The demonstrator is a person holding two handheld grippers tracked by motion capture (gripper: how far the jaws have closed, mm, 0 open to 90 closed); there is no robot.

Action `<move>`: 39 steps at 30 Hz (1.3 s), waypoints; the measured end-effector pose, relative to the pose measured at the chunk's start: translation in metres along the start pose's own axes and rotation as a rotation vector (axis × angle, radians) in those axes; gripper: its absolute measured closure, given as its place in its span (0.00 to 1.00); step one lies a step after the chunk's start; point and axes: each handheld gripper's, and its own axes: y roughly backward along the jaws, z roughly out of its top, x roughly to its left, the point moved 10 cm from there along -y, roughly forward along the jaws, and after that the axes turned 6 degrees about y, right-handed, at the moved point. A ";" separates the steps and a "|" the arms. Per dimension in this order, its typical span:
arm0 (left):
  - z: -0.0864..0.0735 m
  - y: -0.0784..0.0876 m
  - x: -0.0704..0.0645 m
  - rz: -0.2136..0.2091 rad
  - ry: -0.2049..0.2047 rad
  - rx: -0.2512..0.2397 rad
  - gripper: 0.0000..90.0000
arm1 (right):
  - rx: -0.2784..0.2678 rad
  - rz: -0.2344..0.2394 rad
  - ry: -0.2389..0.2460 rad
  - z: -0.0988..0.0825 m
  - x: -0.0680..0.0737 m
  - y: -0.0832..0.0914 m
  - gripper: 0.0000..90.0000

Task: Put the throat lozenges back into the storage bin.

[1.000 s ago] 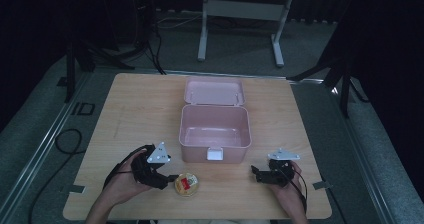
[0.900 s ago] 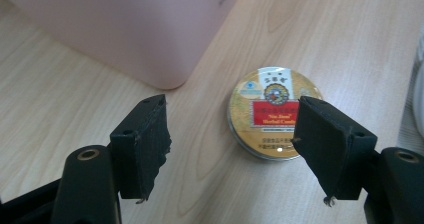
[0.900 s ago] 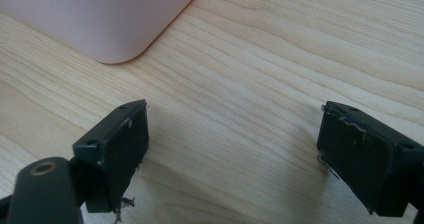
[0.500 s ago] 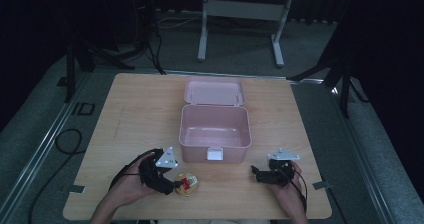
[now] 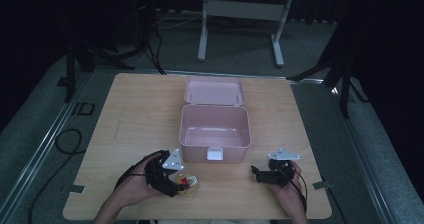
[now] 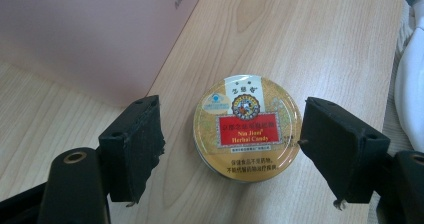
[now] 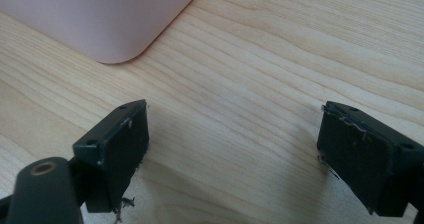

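While the left tongs [image 6: 230, 149] have just been opening — candy tin [image 6: 246, 126] lying unclamped between them on the bench [image 5: 130, 114] — the right tongs [image 7: 232, 151] gape, nothing between.

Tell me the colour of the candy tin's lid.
Gold with a red label band, clearest in the left gripper view: candy tin.

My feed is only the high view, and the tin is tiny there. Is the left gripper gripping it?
Observer: No. The left gripper has just been opening its jaws. The candy tin lies flat between them, with a clear gap at one pad.
Operator: Which way up is it?
Observer: Lid up: gold, with a red band reading "Herbal Candy".
Operator: And the right gripper?
Observer: The right gripper is open, with bare table between its jaws.
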 end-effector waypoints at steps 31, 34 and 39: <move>-0.003 -0.028 -0.009 -0.014 -0.049 0.109 0.17 | 0.000 0.000 0.000 0.000 0.000 0.000 0.14; -0.003 -0.031 -0.010 -0.025 -0.054 0.117 0.17 | 0.000 0.000 0.000 0.000 0.000 0.000 0.14; -0.005 -0.036 -0.012 -0.024 -0.066 0.132 0.17 | 0.000 0.000 -0.001 0.000 0.000 0.000 0.14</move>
